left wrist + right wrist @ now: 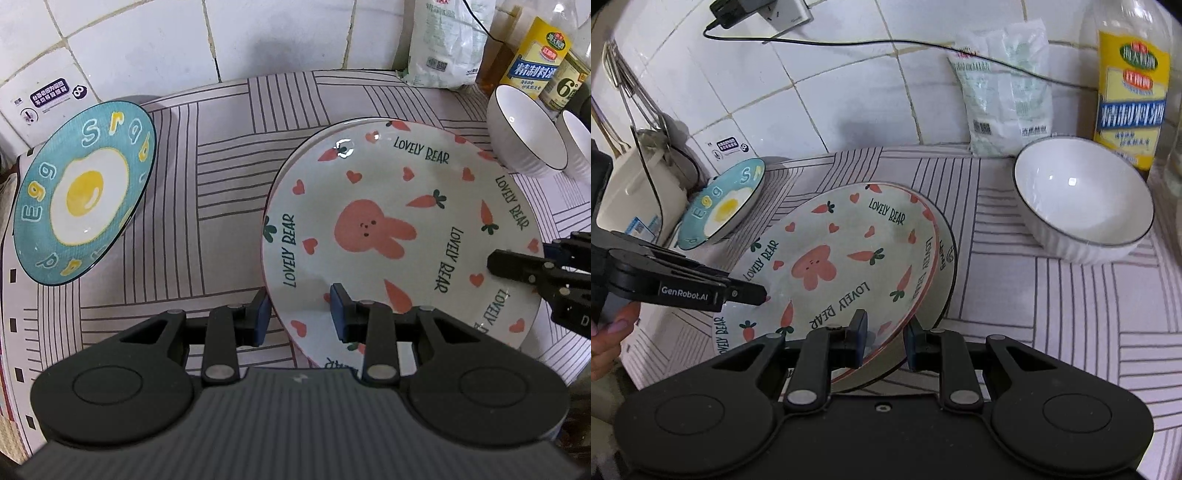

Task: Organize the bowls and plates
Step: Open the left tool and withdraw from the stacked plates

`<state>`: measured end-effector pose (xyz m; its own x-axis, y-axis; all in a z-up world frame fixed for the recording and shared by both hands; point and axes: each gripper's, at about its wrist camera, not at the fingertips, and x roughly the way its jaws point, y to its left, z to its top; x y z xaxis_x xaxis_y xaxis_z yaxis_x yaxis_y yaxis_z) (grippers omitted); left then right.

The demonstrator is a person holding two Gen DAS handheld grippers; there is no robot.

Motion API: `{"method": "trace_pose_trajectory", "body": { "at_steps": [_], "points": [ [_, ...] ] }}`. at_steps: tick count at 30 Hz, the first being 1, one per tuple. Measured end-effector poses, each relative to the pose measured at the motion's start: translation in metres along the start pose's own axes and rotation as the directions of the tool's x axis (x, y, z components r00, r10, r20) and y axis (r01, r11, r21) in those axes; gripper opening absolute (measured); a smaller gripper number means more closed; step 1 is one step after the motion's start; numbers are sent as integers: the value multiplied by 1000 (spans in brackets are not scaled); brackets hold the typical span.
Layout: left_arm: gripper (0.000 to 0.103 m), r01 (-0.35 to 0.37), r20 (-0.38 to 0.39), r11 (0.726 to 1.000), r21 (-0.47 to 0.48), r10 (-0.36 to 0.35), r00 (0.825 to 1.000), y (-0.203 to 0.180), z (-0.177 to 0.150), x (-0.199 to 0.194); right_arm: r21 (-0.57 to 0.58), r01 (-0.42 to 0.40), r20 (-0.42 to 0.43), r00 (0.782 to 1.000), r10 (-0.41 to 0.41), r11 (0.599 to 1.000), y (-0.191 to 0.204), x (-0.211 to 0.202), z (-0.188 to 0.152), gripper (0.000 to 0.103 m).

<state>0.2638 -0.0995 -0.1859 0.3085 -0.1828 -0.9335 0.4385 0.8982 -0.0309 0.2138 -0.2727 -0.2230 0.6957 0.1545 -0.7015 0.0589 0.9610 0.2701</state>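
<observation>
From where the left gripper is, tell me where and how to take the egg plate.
Take the egg plate by its rim, on the near, raised edge that faces the left gripper. It leans tilted against the wall, so that edge seems clear of the counter; one finger over the face and one behind should fit. The far edge looks tucked against the wall.

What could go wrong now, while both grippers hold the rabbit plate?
1. The rabbit plate, held at its rim by the left gripper and the right gripper, sits tilted over a second plate; it may slip and chip it.
2. The white bowl stands close by; a swing could knock it.
3. The egg plate leans near the counter edge and could slide.
</observation>
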Motion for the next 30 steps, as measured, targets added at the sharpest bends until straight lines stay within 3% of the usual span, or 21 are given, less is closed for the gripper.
{"method": "trace_pose_trajectory", "body": {
  "at_steps": [6,11,22,27,30],
  "points": [
    [32,-15,15,1000,9,14,1000,-3,-1,0,-6,55,-10,998,-55,998,8,1,0,27],
    [32,-57,45,998,23,56,997,-6,-4,-1,-69,160,-18,987,-161,985,31,5,0,37],
    [32,-78,79,996,45,75,994,-8,-8,-1,-61,244,38,970,-242,968,48,4,-10,40],
    [32,-81,81,995,65,76,994,-14,-9,-2,-149,362,44,932,-359,920,63,10,-15,45],
    [32,-86,85,994,70,80,993,-14,-10,-2,-167,390,59,921,-385,906,64,15,-20,45]
  ]
}}
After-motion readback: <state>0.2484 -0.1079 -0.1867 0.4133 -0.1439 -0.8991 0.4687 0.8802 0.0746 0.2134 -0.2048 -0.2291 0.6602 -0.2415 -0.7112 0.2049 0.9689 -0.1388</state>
